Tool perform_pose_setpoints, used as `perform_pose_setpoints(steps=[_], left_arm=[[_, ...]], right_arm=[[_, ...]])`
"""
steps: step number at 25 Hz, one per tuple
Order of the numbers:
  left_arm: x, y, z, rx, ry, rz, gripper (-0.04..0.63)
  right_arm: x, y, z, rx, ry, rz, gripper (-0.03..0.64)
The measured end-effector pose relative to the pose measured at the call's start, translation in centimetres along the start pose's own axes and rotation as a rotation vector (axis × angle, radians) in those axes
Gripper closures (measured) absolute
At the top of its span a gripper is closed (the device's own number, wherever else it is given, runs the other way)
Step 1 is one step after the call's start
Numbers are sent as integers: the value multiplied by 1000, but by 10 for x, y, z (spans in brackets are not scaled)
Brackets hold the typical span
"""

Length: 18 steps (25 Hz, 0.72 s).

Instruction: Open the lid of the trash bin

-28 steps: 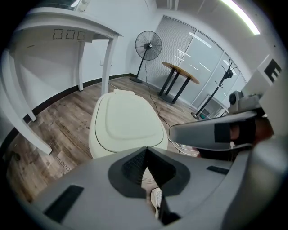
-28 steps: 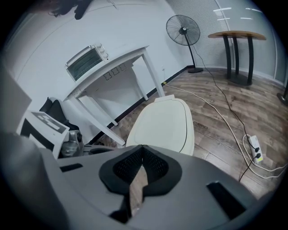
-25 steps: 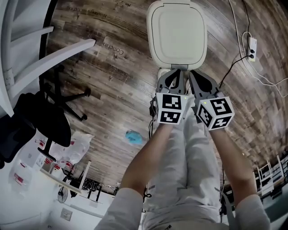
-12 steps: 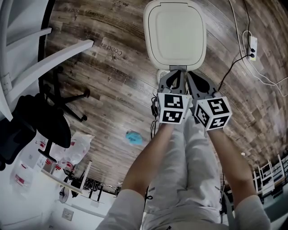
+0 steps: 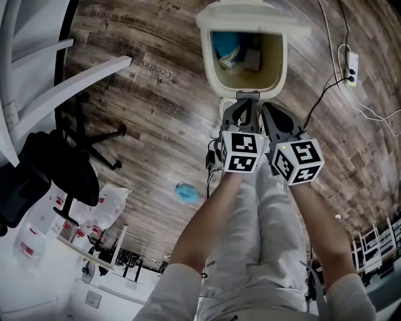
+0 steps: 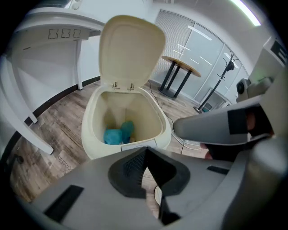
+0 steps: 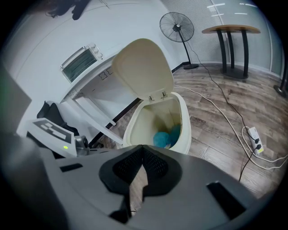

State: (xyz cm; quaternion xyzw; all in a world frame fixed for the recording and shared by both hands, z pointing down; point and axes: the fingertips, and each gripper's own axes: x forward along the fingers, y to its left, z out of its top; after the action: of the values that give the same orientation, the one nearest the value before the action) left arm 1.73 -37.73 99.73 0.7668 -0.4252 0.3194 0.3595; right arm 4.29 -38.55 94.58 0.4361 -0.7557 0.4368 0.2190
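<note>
The cream trash bin (image 5: 245,88) stands on the wood floor just ahead of both grippers. Its lid (image 5: 250,17) is raised on the far hinge, upright in the left gripper view (image 6: 130,49) and the right gripper view (image 7: 144,67). Blue rubbish (image 6: 114,134) and paper lie inside. My left gripper (image 5: 245,101) and right gripper (image 5: 268,108) sit side by side at the bin's near edge, a little above it. Both are shut with nothing between the fingers. The left gripper's jaws (image 6: 144,155) and the right gripper's jaws (image 7: 142,150) point at the bin's front wall.
A black office chair (image 5: 62,163) and a white desk frame (image 5: 69,75) stand to the left. A blue scrap (image 5: 185,191) lies on the floor. A power strip (image 5: 351,66) with cables runs along the right. A fan (image 7: 177,28) and a round table (image 7: 231,30) stand farther off.
The bin's lid was down flat in both earlier frames and now stands open, showing the inside. The two grippers have stayed almost where they were.
</note>
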Motion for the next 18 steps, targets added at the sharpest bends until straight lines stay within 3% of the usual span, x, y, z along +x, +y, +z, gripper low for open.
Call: perform_pose_setpoints(steps=[4,7,15,18], left_arm=[[-14,2,22,32,-71,-9,595],[-50,0,63,62,-168,-5,594],[-209,-31,194,63,-403,23,595],[-279,-53,237,113,-471,38,595]], right_arm=[[-24,6,13,-2,-20,-4,600],[-52,18,42,-46,-47,1,600],[-195,59,176,-58,-272,-11,600],[-259,77,216,-56,-339,-19,600]])
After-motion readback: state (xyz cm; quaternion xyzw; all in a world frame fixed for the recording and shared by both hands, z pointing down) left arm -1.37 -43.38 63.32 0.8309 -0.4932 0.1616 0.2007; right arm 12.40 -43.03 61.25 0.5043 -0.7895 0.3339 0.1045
